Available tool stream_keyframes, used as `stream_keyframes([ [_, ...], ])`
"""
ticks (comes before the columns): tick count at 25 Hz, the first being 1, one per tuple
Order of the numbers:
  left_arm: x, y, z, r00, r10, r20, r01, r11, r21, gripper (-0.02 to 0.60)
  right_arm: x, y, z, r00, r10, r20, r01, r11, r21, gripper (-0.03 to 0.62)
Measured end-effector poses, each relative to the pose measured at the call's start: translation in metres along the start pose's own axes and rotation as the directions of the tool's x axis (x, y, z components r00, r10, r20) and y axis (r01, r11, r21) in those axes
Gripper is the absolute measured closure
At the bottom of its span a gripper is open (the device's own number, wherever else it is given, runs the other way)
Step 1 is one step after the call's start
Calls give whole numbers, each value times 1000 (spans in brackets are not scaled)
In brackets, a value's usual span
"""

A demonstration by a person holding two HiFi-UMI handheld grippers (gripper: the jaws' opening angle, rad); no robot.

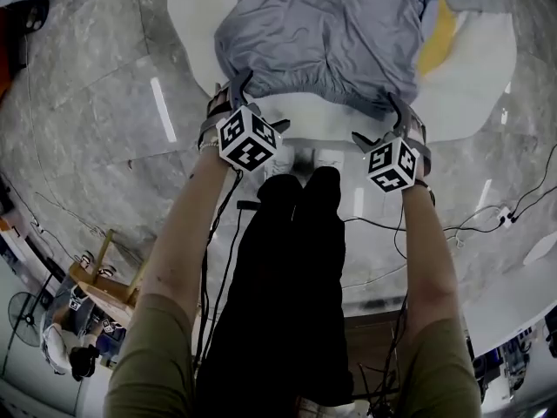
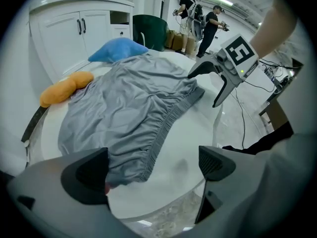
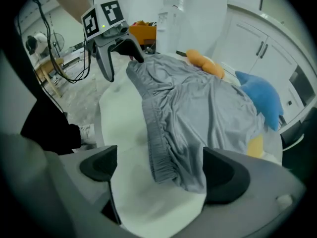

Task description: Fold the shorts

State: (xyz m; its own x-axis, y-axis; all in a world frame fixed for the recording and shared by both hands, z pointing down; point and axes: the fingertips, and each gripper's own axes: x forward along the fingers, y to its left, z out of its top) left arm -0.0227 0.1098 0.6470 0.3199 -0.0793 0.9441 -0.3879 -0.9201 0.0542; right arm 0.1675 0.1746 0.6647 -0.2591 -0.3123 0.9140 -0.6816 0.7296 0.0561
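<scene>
Grey shorts (image 1: 326, 33) lie spread on a white table (image 1: 196, 20), their elastic waistband along the near edge. My left gripper (image 1: 228, 92) stands open at the waistband's left corner. In the left gripper view the shorts (image 2: 129, 108) reach between the open jaws, the corner close to the left finger (image 2: 84, 175). My right gripper (image 1: 399, 111) stands open at the right corner. In the right gripper view the waistband (image 3: 161, 148) runs down between the spread jaws. Each gripper view shows the other gripper: the right (image 2: 223, 81), the left (image 3: 111, 43). Neither holds cloth.
A blue cushion (image 2: 119, 48) and an orange soft toy (image 2: 64, 88) lie beyond the shorts on the table. White cabinets (image 2: 79, 29) stand behind. A clear bottle (image 3: 170, 4) and orange box (image 3: 143, 31) sit nearby. Cables (image 1: 522, 203) cross the marble floor. People (image 2: 198, 19) stand far off.
</scene>
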Motion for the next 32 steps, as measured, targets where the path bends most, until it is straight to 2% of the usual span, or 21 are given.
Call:
stream_keyframes([
  [4,11,6,-5,999,26,-43,-23,998,58,23,10,-3,-9,998,-14,-56,11,999,-53,69],
  [5,14,6,-9,998,30,-63,-25,996,84,23,12,-4,-12,997,-21,-69,16,997,-69,122],
  [6,16,7,-12,996,36,-80,-27,994,108,23,13,-6,-15,996,-29,-80,22,996,-83,202],
  [7,18,8,-14,995,43,-89,-32,992,126,23,14,-7,-18,995,-32,-90,24,995,-92,244],
  [13,22,15,-23,988,75,-136,-42,971,234,26,17,-11,-22,989,-29,-144,7,989,-148,251],
  [15,23,17,-24,986,91,-140,-53,966,254,31,16,-13,-22,988,-45,-150,21,987,-160,326],
  [16,23,19,-24,986,99,-137,-62,965,255,43,16,-14,-22,987,-48,-153,23,987,-161,327],
  [17,22,21,-23,985,109,-135,-72,965,254,74,16,-13,-22,987,-48,-156,22,987,-160,329],
  [20,20,24,-22,981,134,-142,-92,958,271,239,16,-12,-26,985,-50,-165,22,986,-166,355],
  [23,16,20,-22,977,158,-144,-106,944,313,332,13,-13,-28,983,-70,-169,41,984,-171,423],
  [24,15,19,-23,976,167,-142,-114,939,324,356,11,-14,-29,983,-75,-170,46,984,-170,446],
  [27,9,13,-25,974,181,-132,-129,935,330,440,7,-13,-30,980,-86,-178,55,983,-174,461],
  [29,5,8,-26,974,197,-111,-148,926,348,515,3,-12,-33,977,-100,-187,64,980,-190,468],
  [32,-4,2,-30,973,212,-88,-168,918,361,541,-7,-8,-37,977,-115,-180,74,973,-217,481],
])
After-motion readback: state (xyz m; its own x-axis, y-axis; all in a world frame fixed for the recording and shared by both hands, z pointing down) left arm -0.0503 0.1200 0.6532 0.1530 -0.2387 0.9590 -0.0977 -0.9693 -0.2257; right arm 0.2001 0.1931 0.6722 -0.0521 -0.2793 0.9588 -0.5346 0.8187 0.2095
